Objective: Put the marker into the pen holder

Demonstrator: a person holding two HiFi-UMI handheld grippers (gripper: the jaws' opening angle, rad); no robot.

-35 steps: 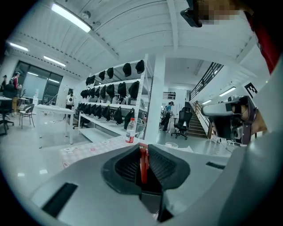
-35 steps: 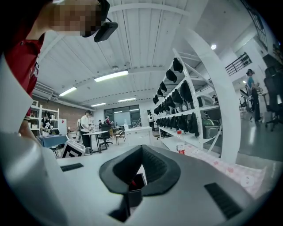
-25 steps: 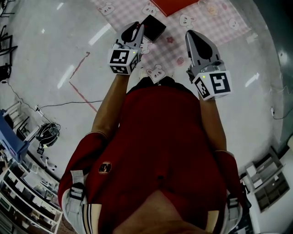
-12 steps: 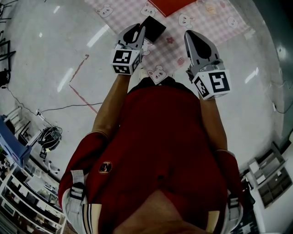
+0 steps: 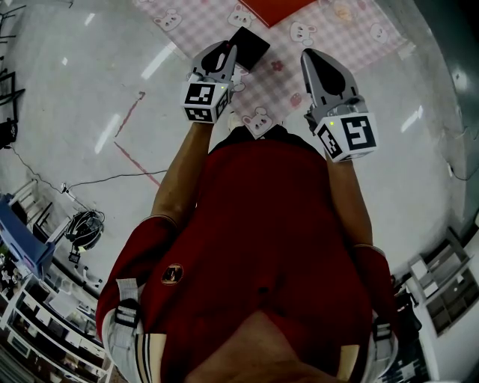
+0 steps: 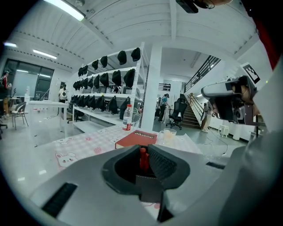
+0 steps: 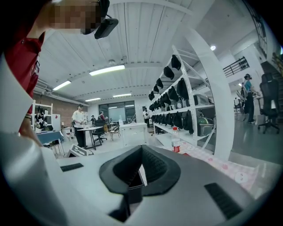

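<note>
My left gripper [image 5: 222,54] is held over the near edge of the pink checked tablecloth [image 5: 329,30], its tips just left of a black box-shaped pen holder [image 5: 249,46]. In the left gripper view, the left gripper [image 6: 142,150] is shut on a red marker [image 6: 142,160] that stands upright between the pads. The pen holder is hidden behind the jaws there. My right gripper [image 5: 320,69] hovers to the right of the holder. In its own view the right gripper [image 7: 141,150] is shut with nothing between the pads.
A red book [image 6: 136,138], a plastic bottle [image 6: 128,118] and a glass cup [image 6: 167,134] stand farther back on the table. The book's corner [image 5: 275,7] shows behind the holder. Shelving with dark helmets [image 6: 106,81] runs behind the table. People stand at distant desks [image 7: 80,126].
My left gripper has edged a little forward toward the black holder. The right gripper has stayed where it was.
</note>
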